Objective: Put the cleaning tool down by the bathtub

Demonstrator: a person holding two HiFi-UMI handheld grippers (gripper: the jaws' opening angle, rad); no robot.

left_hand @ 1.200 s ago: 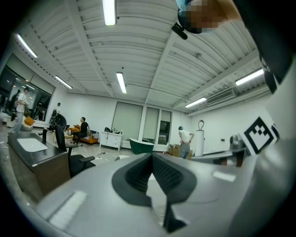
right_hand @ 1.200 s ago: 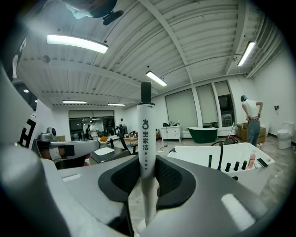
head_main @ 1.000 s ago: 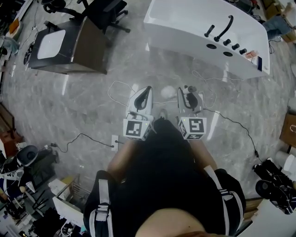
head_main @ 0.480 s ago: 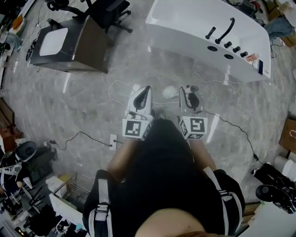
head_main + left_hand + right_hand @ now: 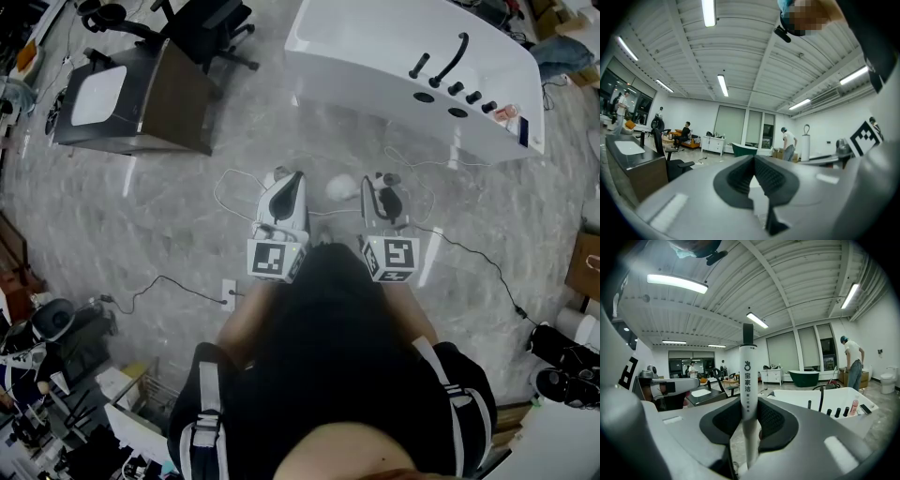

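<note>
My right gripper is shut on the cleaning tool, a slim white handle with a black end and printed characters, standing upright between the pads. In the head view a white rounded lump shows just left of that gripper; I cannot tell if it is the tool's head. The white bathtub with black taps lies on the floor ahead and to the right. My left gripper is held level beside the right one, its pads meeting at the tips with nothing between them.
A dark cabinet with a white top and an office chair stand ahead on the left. Cables and a socket strip lie on the grey marble floor. Clutter lines the lower left and right edges. People stand far off.
The head view has shifted slightly. Both grippers keep their places and the tool stays in the right one.
</note>
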